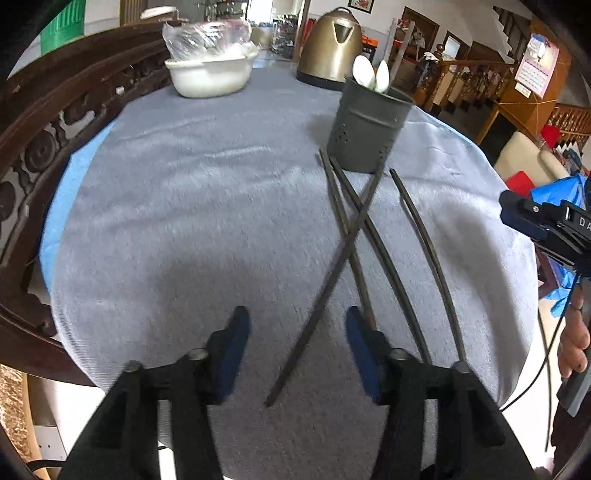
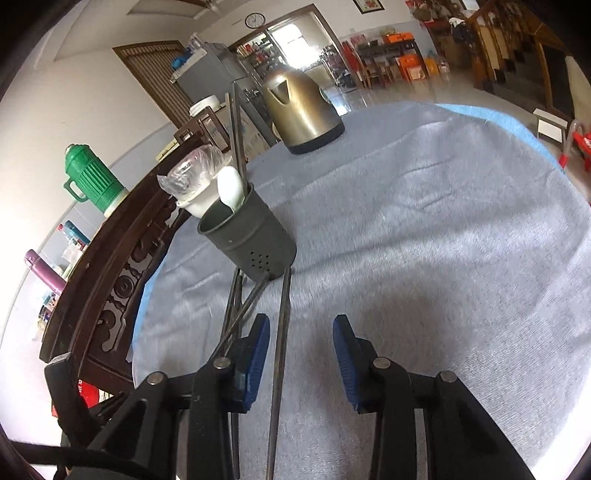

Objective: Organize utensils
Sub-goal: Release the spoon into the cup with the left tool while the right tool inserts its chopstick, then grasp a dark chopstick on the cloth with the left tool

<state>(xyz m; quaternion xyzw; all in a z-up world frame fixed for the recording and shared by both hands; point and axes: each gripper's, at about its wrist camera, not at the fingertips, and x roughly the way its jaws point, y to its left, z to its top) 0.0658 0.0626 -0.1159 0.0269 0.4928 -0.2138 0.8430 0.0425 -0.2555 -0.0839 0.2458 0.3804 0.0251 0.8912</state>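
A: Where the grey cloth [image 1: 207, 206] covers the round table [image 1: 79, 166], what rests on it?

B: A dark grey utensil holder [image 1: 364, 129] stands upright, with white spoons [image 1: 371, 75] and two chopsticks inside. Four dark chopsticks [image 1: 354, 236] lie loose just before its base; two of them cross. Farther back stand a brass-coloured kettle [image 1: 328, 46] and a white bowl [image 1: 210, 75] holding a clear plastic bag.

A: And the two tools?

B: The left gripper [image 1: 293, 350] hovers low over the near ends of the chopsticks, its blue-padded fingers [image 1: 234, 354] spread apart, gripping nothing. The right gripper [image 2: 301, 363] likewise has its fingers wide apart; one chopstick runs between them, though contact cannot be judged.

A: The room?

B: A carved dark wooden chair back [image 2: 110, 266] borders the table. Beyond it are a green thermos [image 2: 92, 181], a wall clock [image 2: 255, 20], a wooden stair rail [image 1: 472, 77] and a wall calendar [image 1: 535, 64].
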